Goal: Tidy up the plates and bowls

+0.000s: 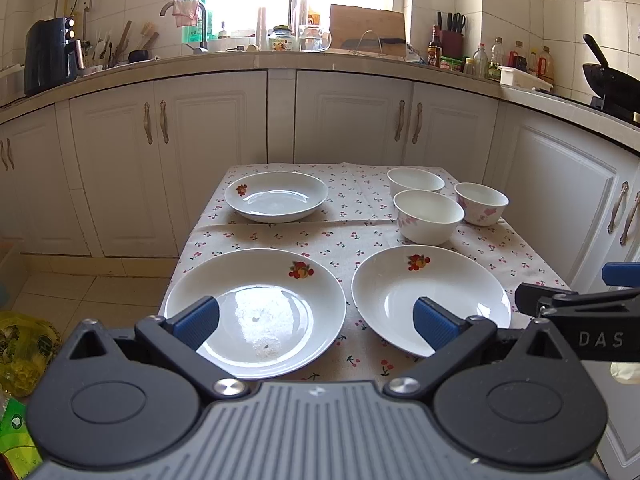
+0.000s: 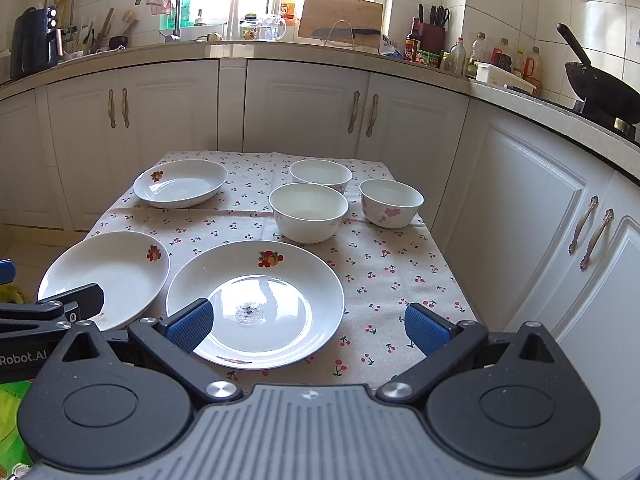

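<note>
The left gripper [image 1: 316, 322] hangs wide open and empty, the left plate [image 1: 256, 312] between its fingers. The right plate [image 2: 256, 304] lies beyond the right gripper [image 2: 307, 328], equally wide and empty. A third plate [image 1: 276, 196] and three bowls [image 2: 308, 212] sit farther ahead.

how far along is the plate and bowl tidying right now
Nothing looks done: three plates lie apart on the tablecloth, three bowls unstacked. Left gripper and right gripper are open, holding nothing. All stacking remains.
</note>
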